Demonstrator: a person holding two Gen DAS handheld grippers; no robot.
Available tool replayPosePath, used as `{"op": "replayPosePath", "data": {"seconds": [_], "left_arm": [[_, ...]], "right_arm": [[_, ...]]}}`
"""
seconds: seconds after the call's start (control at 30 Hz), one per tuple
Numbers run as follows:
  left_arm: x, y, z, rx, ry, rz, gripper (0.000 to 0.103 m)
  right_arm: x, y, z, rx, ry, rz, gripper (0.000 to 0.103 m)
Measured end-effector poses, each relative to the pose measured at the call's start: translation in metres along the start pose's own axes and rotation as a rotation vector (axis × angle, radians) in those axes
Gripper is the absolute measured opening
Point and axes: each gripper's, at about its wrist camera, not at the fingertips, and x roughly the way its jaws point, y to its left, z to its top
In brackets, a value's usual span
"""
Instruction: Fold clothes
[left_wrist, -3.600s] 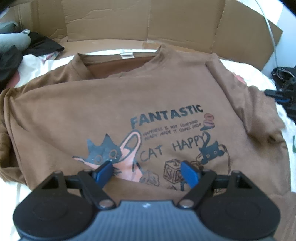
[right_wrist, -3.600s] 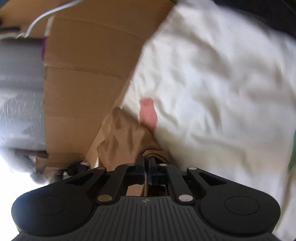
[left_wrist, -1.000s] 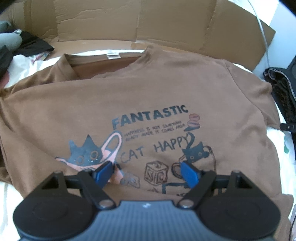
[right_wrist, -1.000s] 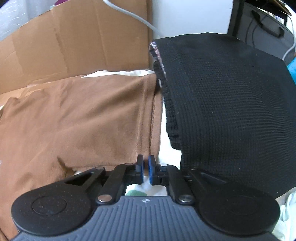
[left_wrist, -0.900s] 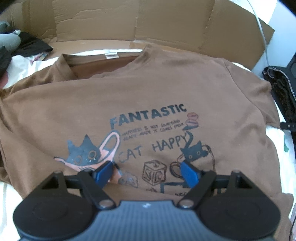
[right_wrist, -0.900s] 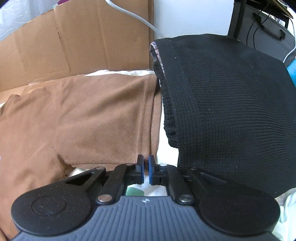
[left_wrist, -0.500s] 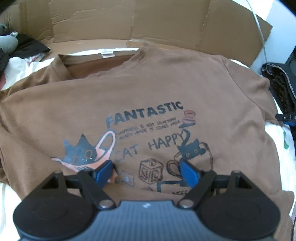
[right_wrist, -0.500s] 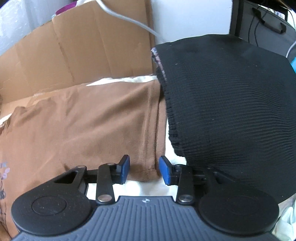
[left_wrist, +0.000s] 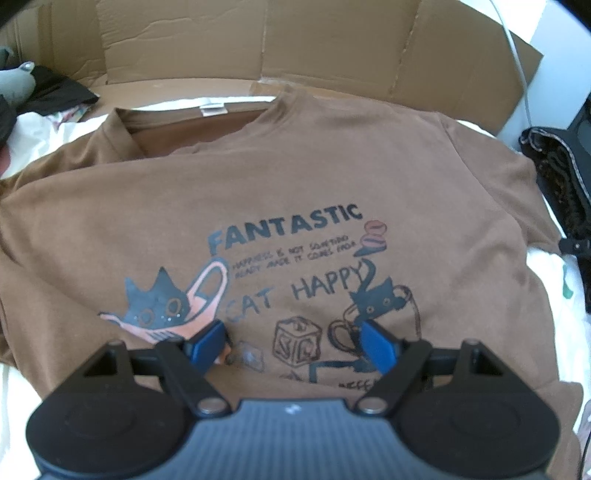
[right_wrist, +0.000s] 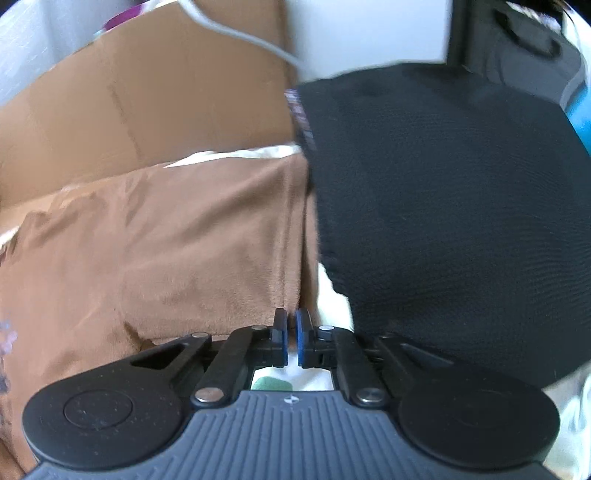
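Note:
A brown T-shirt (left_wrist: 295, 177) with a "FANTASTIC CAT HAPPY" print lies face up and spread flat on white bedding, collar at the far side. My left gripper (left_wrist: 291, 339) hovers open over the lower print, with nothing between its blue pads. In the right wrist view, the shirt's sleeve (right_wrist: 207, 236) lies flat. My right gripper (right_wrist: 290, 330) is shut at the sleeve's hem corner, and a thin edge of brown cloth runs in between its tips. The same gripper shows as a dark shape (left_wrist: 574, 245) at the sleeve's edge in the left wrist view.
A flattened cardboard sheet (left_wrist: 258, 44) stands behind the shirt. A black knit garment (right_wrist: 443, 206) lies right against the sleeve. Dark clothes (left_wrist: 55, 92) are piled at the far left. A grey cable (right_wrist: 240, 33) hangs over the cardboard, and white bedding (left_wrist: 546, 273) borders the shirt.
The right jaws opened around the sleeve hem half a second ago and have shut on it again. The sleeve, bunched up earlier, now lies flat. The left gripper has stayed put and open.

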Motion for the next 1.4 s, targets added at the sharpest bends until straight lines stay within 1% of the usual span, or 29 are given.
{"op": "replayPosePath", "data": {"seconds": [0.07,0.23,0.37,0.43,0.53,0.57,0.63,0.7,0.73,0.77,0.8,0.83,0.93,0.97,1.0,1.07,1.13,1.17,1.23,1.3,1.4], "left_arm": [[-0.001,-0.002,0.002,0.001,-0.003,-0.006,0.083],[-0.001,-0.019,0.011,0.032,-0.013,-0.03,0.083],[0.0,-0.044,0.025,0.07,-0.028,-0.057,0.083],[0.003,-0.062,0.033,0.088,-0.037,-0.079,0.082],[0.012,-0.094,0.047,0.133,-0.05,-0.12,0.074],[0.014,-0.105,0.052,0.152,-0.057,-0.134,0.07],[0.021,-0.128,0.061,0.194,-0.075,-0.158,0.063],[0.027,-0.146,0.068,0.218,-0.085,-0.181,0.049],[0.03,-0.153,0.072,0.219,-0.083,-0.192,0.045],[0.033,-0.16,0.075,0.22,-0.081,-0.202,0.037],[0.036,-0.165,0.078,0.221,-0.078,-0.211,0.031],[0.037,-0.171,0.078,0.226,-0.076,-0.22,0.029],[0.041,-0.185,0.079,0.248,-0.062,-0.248,0.016],[0.043,-0.189,0.078,0.254,-0.05,-0.26,0.013],[0.047,-0.193,0.076,0.257,-0.035,-0.265,0.013],[0.055,-0.199,0.074,0.255,0.007,-0.255,0.013],[0.063,-0.203,0.071,0.252,0.045,-0.237,0.012],[0.065,-0.206,0.071,0.251,0.06,-0.225,0.012],[0.071,-0.211,0.071,0.248,0.091,-0.2,0.01],[0.072,-0.216,0.072,0.244,0.115,-0.176,0.009],[0.071,-0.225,0.073,0.262,0.137,-0.135,0.009]], "right_arm": [[-0.004,0.001,-0.003,-0.024,-0.02,-0.026,0.002],[0.0,0.005,-0.009,-0.044,-0.01,-0.072,0.002],[0.005,0.005,-0.013,-0.039,-0.011,-0.103,0.002],[0.007,0.004,-0.015,-0.04,-0.023,-0.095,0.002],[0.006,-0.003,-0.015,-0.001,-0.048,-0.058,0.005],[0.002,-0.004,-0.015,0.002,-0.06,-0.053,0.005],[-0.007,-0.006,-0.015,0.005,-0.086,-0.045,0.014],[-0.015,-0.005,-0.014,-0.019,-0.127,-0.021,0.022],[-0.019,-0.003,-0.014,-0.039,-0.149,-0.005,0.022],[-0.022,-0.001,-0.014,-0.058,-0.163,0.022,0.022],[-0.025,0.002,-0.014,-0.078,-0.177,0.05,0.022],[-0.024,0.004,-0.014,-0.088,-0.174,0.077,0.022],[-0.018,0.011,-0.012,-0.114,-0.161,0.154,0.022],[-0.016,0.014,-0.012,-0.123,-0.157,0.18,0.022],[-0.009,0.014,-0.01,-0.121,-0.142,0.188,0.022],[0.005,0.016,-0.007,-0.117,-0.112,0.199,0.022],[0.015,0.013,-0.007,-0.125,-0.08,0.167,0.022],[0.019,0.01,-0.007,-0.126,-0.072,0.133,0.023],[0.027,0.004,-0.007,-0.112,-0.048,0.069,0.019],[0.029,0.0,-0.008,-0.098,-0.038,0.066,0.015],[0.026,0.005,-0.007,-0.116,-0.017,0.039,0.016]]}}
